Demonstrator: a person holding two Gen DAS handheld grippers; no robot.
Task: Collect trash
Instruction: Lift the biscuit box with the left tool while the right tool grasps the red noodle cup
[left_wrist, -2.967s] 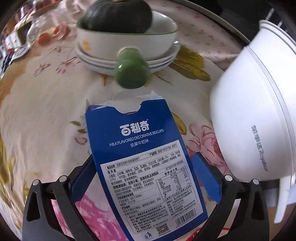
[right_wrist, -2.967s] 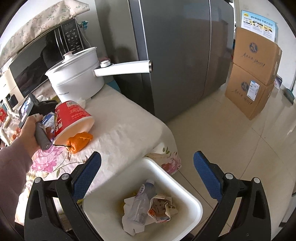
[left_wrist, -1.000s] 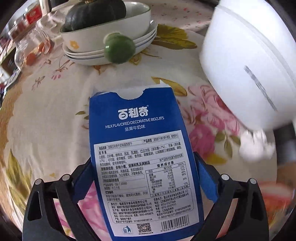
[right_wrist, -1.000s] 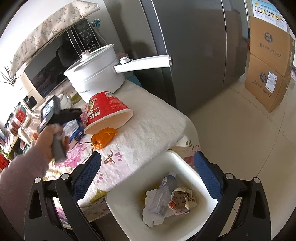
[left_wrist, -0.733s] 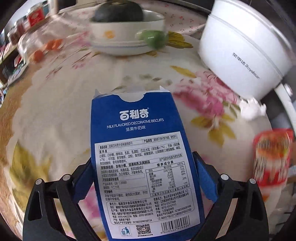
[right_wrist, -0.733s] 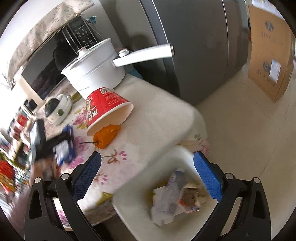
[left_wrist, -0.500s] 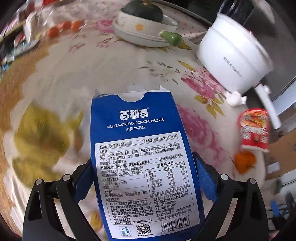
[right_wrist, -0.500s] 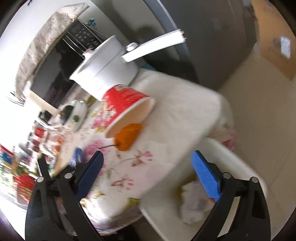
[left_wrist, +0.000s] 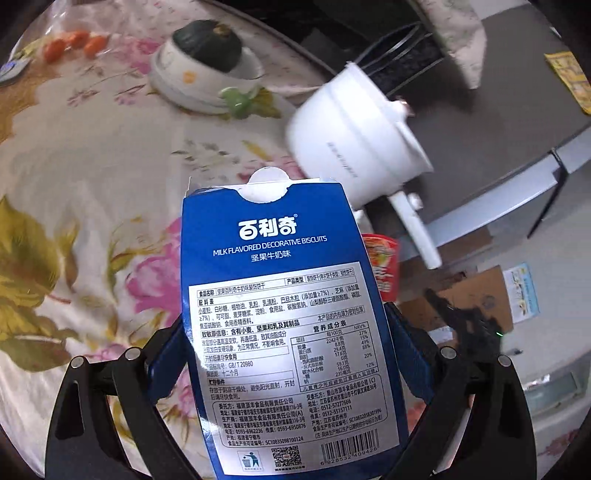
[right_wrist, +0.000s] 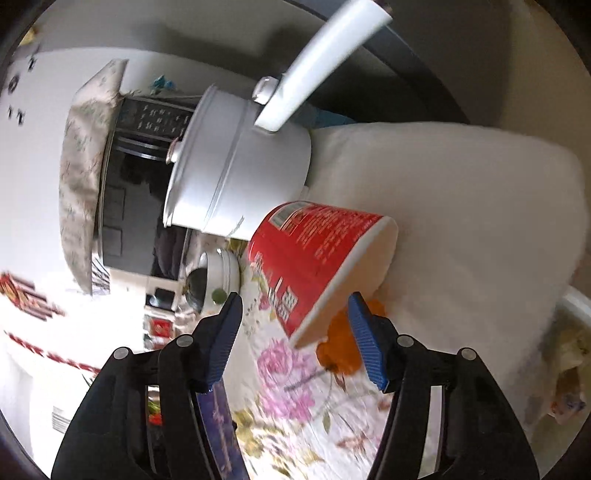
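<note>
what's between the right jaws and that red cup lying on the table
Nothing visible. The right gripper is open, and the red noodle cup lies on its side straight ahead with its rim already near the jaws. An orange scrap lies under the rim, beside the path rather than across it.

Black linkage arms, silver screws, ribbed blue fingers — both grippers
</note>
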